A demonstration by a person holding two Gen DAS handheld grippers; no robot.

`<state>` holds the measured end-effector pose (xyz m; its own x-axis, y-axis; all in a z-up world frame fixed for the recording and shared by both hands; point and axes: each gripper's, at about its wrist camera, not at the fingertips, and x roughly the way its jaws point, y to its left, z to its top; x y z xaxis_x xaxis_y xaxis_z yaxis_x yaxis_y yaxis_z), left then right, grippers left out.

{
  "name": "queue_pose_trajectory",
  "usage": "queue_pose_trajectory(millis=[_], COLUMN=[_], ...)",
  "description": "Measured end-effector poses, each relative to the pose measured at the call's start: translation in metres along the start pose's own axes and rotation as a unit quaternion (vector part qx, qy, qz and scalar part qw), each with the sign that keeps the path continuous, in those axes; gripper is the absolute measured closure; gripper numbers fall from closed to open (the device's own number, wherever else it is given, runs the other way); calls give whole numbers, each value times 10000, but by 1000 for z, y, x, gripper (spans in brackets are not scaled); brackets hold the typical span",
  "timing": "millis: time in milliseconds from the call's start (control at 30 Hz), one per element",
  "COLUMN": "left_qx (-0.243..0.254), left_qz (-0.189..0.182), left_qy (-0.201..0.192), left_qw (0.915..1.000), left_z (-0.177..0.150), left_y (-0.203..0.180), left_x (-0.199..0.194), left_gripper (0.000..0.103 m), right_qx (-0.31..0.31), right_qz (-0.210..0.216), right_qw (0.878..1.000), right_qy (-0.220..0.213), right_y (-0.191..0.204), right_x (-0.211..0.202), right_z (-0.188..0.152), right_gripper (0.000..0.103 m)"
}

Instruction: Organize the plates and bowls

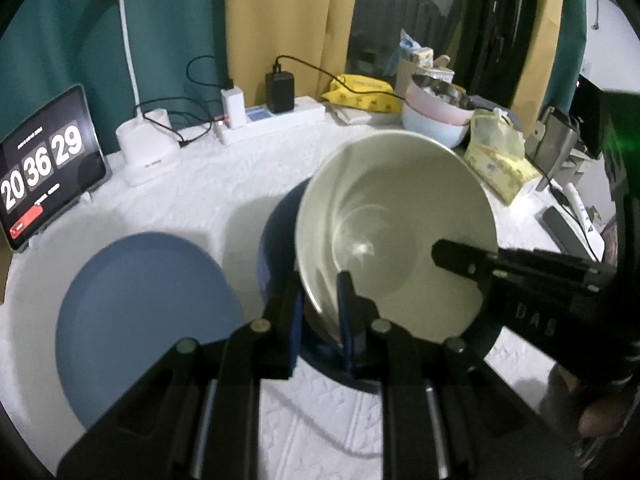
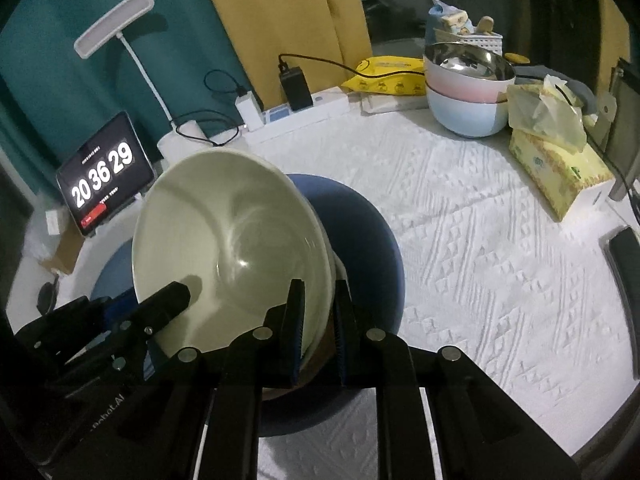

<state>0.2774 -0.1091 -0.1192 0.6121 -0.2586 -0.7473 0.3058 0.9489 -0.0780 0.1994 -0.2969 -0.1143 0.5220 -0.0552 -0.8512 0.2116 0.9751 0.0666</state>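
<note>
Both grippers, left gripper (image 1: 320, 312) and right gripper (image 2: 320, 320), have jaws clenched on the pale green ceramic bowl (image 1: 394, 232), tilted mid-frame above the dark blue round plate (image 2: 360, 232). Level it, then lower evenly.

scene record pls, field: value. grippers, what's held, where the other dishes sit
left gripper: shut on pale green bowl, pinching its near rim
right gripper: shut on the same bowl's rim, opposite side
bowl pose: tilted, over dark blue bowl; contact unclear
blue plate: flat on white tablecloth, left of the bowls
stacked bowls: steel on pink on light blue, back right
clock tablet: reads 20 36 29
</note>
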Motion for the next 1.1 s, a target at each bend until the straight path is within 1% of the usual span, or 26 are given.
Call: queue_pose_trajectory(millis=[200, 367, 600, 733, 933, 1033, 1067, 1100], left_qx=[64, 129, 85, 51, -3, -32, -42, -64], left_qz=[75, 104, 17, -3, 100, 218, 245, 260], left_qy=[-58, -97, -111, -225, -455, -523, -530, -521], left_qw=[9999, 9998, 9999, 9997, 9989, 9984, 9983, 9983], left_z=[-5, -3, -2, 3, 11, 13, 13, 12], left_y=[-1, -2, 1, 4, 17, 27, 30, 33], left_x=[-2, -2, -5, -15, -33, -34, -33, -31], left_gripper=[85, 86, 84, 84, 83, 76, 71, 66], right_qx=[-85, -121, -146, -202, -283, -388, -448, -483], right_qz=[-227, -183, -160, -134, -195, -268, -300, -331], right_qw=[9997, 9998, 9998, 9996, 9987, 9972, 9965, 9959], right_qy=[37, 29, 1, -122, -379, -574, -637, -688], right_y=[3, 2, 3, 5, 1, -4, -6, -8], right_x=[2, 2, -1, -10, -30, -41, -45, -47], right_z=[1, 2, 1, 3, 10, 12, 12, 12], right_gripper=[81, 81, 80, 80, 79, 78, 75, 69])
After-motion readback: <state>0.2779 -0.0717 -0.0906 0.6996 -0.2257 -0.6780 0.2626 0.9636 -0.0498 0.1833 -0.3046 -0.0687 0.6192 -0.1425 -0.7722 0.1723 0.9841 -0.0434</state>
